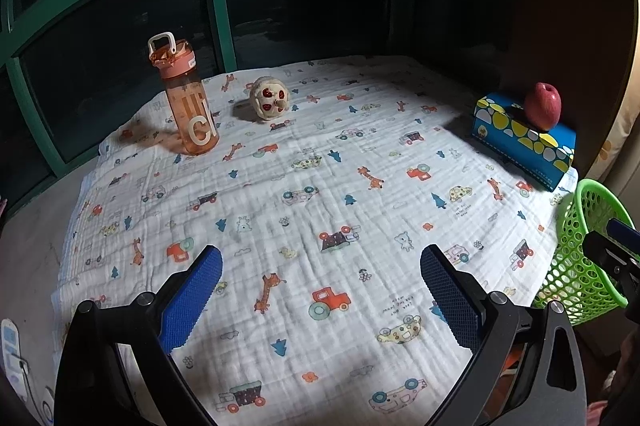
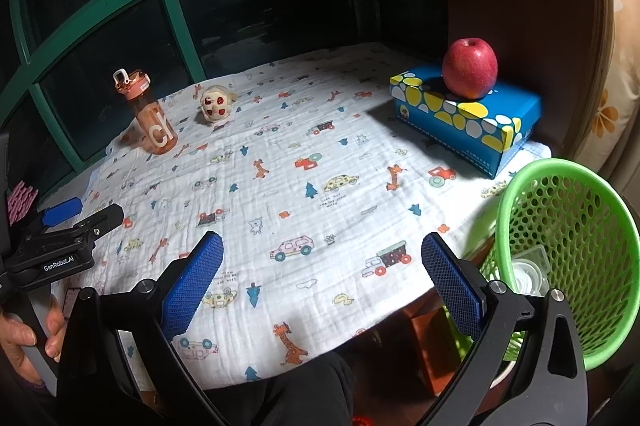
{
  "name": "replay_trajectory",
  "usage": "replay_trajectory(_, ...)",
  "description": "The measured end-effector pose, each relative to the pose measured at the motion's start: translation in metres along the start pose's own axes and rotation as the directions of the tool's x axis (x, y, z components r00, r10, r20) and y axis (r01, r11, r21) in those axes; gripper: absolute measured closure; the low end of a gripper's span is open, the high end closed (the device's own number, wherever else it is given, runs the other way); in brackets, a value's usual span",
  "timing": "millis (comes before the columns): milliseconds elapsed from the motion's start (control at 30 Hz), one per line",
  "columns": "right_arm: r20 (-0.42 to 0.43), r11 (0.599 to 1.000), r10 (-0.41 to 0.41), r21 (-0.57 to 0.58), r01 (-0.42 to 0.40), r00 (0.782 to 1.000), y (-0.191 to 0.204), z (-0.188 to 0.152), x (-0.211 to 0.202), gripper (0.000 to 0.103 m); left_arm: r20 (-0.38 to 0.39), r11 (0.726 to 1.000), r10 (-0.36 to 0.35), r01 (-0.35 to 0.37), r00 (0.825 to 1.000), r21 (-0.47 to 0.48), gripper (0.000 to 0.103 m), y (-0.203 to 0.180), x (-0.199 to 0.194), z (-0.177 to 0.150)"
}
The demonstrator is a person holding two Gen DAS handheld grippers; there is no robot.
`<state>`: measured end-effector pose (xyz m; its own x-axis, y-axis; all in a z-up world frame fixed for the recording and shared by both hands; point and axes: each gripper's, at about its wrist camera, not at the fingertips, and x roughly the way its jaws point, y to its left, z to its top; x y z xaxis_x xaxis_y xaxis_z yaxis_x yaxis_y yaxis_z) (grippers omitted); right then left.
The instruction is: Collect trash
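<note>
A green mesh basket stands tilted off the table's right edge, with clear plastic trash inside; it also shows in the left wrist view. My left gripper is open and empty above the near part of the cloth. My right gripper is open and empty over the table's near right edge, just left of the basket. The left gripper shows at the left of the right wrist view. The right gripper's tip shows at the right of the left wrist view.
A patterned white cloth covers the table. An orange water bottle and a small plush toy stand at the back left. A red apple sits on a blue box at the back right. Dark windows lie behind.
</note>
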<state>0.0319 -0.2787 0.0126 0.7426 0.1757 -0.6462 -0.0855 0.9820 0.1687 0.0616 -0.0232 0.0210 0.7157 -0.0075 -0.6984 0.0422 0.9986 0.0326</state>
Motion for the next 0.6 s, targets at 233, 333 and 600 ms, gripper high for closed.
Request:
replay_trajectory(233, -0.001, 1.0, 0.0, -0.001, 0.0, 1.0, 0.0009, -0.0015, 0.0002, 0.005, -0.001, 1.0, 0.002, -0.002, 1.0, 0.003, 0.007, -0.0002, 0.0003, -0.0003)
replay_trajectory(333, -0.002, 1.0, 0.005, -0.001, -0.005, 1.0, 0.0009, -0.0015, 0.0007, 0.005, 0.0, 1.0, 0.003, -0.003, 1.0, 0.006, 0.007, 0.0001, 0.0004, -0.0003)
replay_trajectory(600, -0.006, 1.0, 0.011, 0.0, -0.011, 1.0, 0.0011, -0.0017, 0.002, 0.005, 0.01, 1.0, 0.01, -0.01, 1.0, 0.016, 0.007, -0.0015, -0.0016, -0.0007)
